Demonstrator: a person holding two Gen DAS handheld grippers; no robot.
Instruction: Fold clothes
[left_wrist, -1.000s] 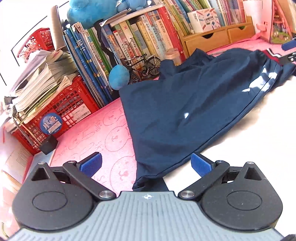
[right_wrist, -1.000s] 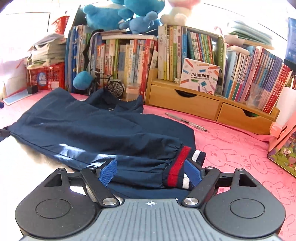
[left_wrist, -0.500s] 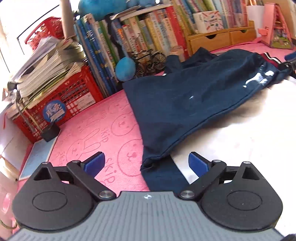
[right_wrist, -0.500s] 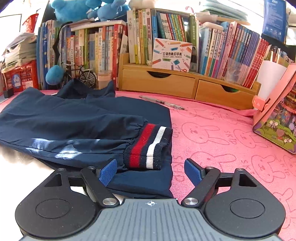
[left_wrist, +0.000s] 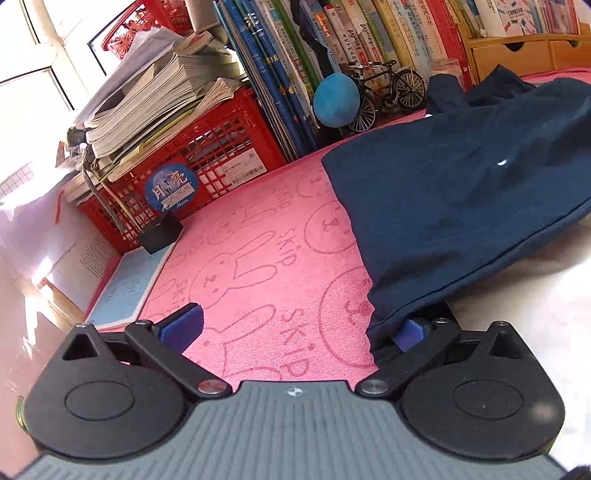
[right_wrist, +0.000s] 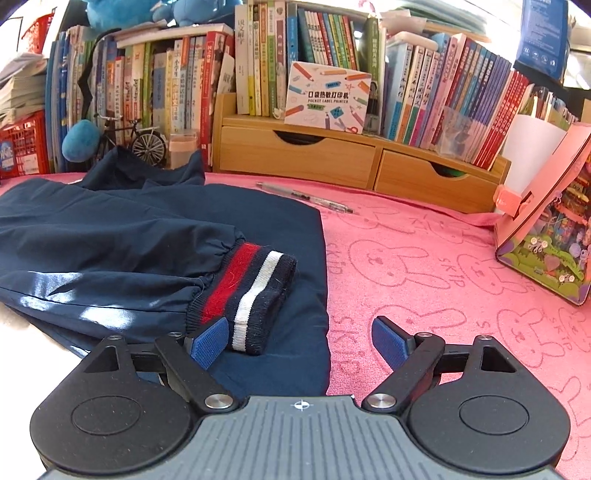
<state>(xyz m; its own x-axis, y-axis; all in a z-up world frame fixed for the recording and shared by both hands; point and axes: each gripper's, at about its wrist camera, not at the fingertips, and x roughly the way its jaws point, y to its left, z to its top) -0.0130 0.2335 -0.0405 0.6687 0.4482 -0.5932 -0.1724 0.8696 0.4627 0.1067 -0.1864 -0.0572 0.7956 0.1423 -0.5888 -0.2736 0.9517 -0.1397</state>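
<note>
A navy jacket (left_wrist: 461, 206) lies spread on the pink rabbit-print mat (left_wrist: 258, 258). My left gripper (left_wrist: 295, 328) is open at the jacket's near left corner. That corner drapes over its right finger (left_wrist: 410, 330), while its left finger (left_wrist: 181, 325) is over bare mat. In the right wrist view the jacket (right_wrist: 110, 236) has a sleeve folded across it, ending in a red, white and navy cuff (right_wrist: 247, 291). My right gripper (right_wrist: 299, 341) has its jaws opening; the cuff's end and the jacket's right edge lie between them, unpressed.
A red crate (left_wrist: 192, 166) stacked with papers, a small black box (left_wrist: 162, 232) and a pale blue booklet (left_wrist: 125, 288) sit at the left. Behind stand rows of books, a model bicycle (left_wrist: 384, 88), wooden drawers (right_wrist: 332, 155) and a pen (right_wrist: 306, 197). A pink toy box (right_wrist: 546, 236) stands right.
The left gripper has shifted left, so the jacket corner now sits at its right finger. The right gripper has shifted right along the hem; the cuff now sits by its left finger.
</note>
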